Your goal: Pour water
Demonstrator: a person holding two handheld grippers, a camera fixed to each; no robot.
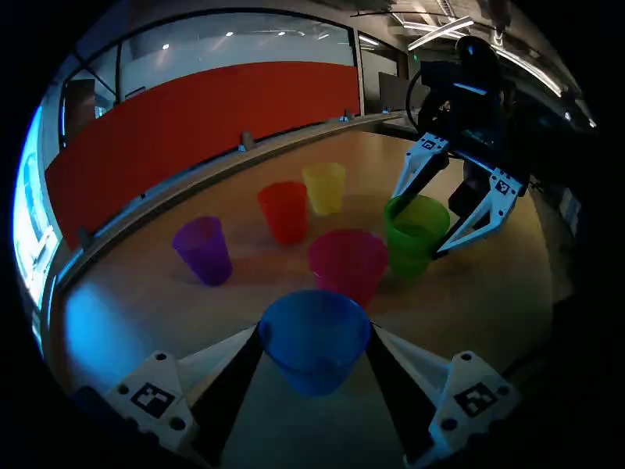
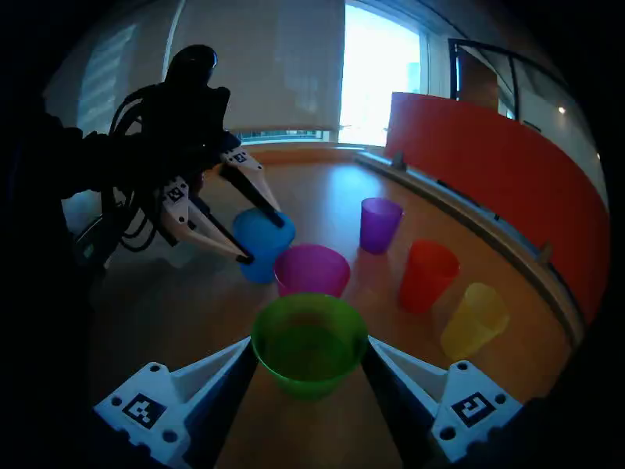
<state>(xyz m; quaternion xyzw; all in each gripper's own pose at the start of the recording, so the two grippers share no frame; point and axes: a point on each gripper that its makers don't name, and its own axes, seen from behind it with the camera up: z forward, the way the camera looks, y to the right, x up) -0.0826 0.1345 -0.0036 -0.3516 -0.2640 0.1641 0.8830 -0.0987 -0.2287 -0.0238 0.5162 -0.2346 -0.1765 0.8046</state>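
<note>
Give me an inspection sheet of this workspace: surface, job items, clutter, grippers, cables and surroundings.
Surface: wooden table, glossy.
Job's things: blue cup, green cup, pink cup, purple cup, red cup, yellow cup, all upright.
Clutter: nothing seen.
Grippers: left gripper clamps the blue cup; right gripper clamps the green cup.
Cables: dark cables loop behind the left gripper.
Surroundings: red partition, bright window.
</note>
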